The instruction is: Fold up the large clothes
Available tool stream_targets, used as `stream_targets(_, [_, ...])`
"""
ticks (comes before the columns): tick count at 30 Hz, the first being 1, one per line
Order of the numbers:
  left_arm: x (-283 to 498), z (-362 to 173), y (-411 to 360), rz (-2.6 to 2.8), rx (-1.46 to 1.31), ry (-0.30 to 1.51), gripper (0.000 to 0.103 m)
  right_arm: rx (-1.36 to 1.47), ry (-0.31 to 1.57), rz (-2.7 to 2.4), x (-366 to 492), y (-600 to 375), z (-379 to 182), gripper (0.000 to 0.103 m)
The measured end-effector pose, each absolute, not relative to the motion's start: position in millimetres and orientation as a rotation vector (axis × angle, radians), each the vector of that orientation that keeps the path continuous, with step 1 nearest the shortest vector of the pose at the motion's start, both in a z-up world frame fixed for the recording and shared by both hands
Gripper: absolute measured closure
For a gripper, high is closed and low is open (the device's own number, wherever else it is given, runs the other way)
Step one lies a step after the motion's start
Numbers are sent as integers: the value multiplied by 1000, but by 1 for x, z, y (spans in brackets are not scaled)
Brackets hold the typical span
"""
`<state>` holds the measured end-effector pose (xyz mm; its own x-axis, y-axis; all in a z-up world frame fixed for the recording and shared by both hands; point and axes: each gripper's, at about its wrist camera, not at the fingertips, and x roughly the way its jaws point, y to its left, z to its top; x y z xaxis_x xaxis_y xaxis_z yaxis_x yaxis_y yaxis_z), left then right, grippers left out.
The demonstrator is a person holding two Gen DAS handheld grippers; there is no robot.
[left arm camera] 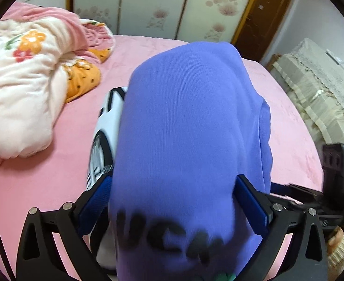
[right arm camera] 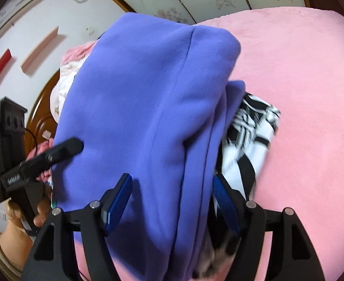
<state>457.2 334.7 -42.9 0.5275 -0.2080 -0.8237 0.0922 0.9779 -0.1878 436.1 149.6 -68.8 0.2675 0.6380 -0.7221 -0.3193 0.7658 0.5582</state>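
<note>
Nearest the left wrist camera, the left gripper (left arm camera: 172, 187) has its blue-padded fingers (left arm camera: 250, 201) on either side of a thick bundle of purple garment (left arm camera: 183, 121), which fills the gap between them and bears blurred black lettering close to the lens; the fingers look clamped on the purple garment, with cloth bulging above and below them. Under that bundle, on its left side, lies a black-and-white patterned garment (left arm camera: 106, 126), resting on the pink bed (left arm camera: 54, 175). At the right edge the other tool's black body shows.

From the right wrist camera, the right gripper (right arm camera: 172, 189) stands with its fingers (right arm camera: 118, 196) apart (the left pad shows clear of the cloth, casting a shadow on it), while the purple garment (right arm camera: 148, 105) runs between them without visibly being pressed. The patterned garment (right arm camera: 251, 135) pokes out from beneath, to the right, on the bed (right arm camera: 301, 93). A hand (right arm camera: 38, 213) grips the left tool at the lower left.

Farther back, a rumpled floral quilt (left arm camera: 24, 75) lies heaped at the bed's left side. Beyond stand wardrobe doors (left arm camera: 153, 4) with a pink blossom pattern and a brown door (left arm camera: 263, 16).
</note>
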Motion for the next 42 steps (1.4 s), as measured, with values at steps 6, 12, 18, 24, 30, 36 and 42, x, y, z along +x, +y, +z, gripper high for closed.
stream_targets(6, [393, -30, 316, -147, -114, 1059, 2, 331, 1172, 661, 379, 123, -45, 32])
stream_targets(12, [307, -4, 289, -196, -197, 1108, 2, 377, 1171, 684, 310, 78, -11, 32])
stream_targets(18, [221, 32, 244, -185, -243, 1082, 2, 396, 1179, 685, 236, 27, 22, 32])
stream_targets(24, [135, 55, 175, -200, -238, 1094, 2, 356, 1203, 653, 153, -42, 48, 32])
stream_targets(30, [57, 68, 111, -222, -198, 1092, 2, 310, 1192, 638, 81, -97, 67, 32])
stream_targets(36, [-2, 59, 64, -208, -151, 1088, 2, 241, 1158, 588, 29, -132, 71, 32])
stream_targets(42, [-40, 27, 36, -155, -134, 1107, 2, 182, 1147, 500, -10, -154, 59, 32])
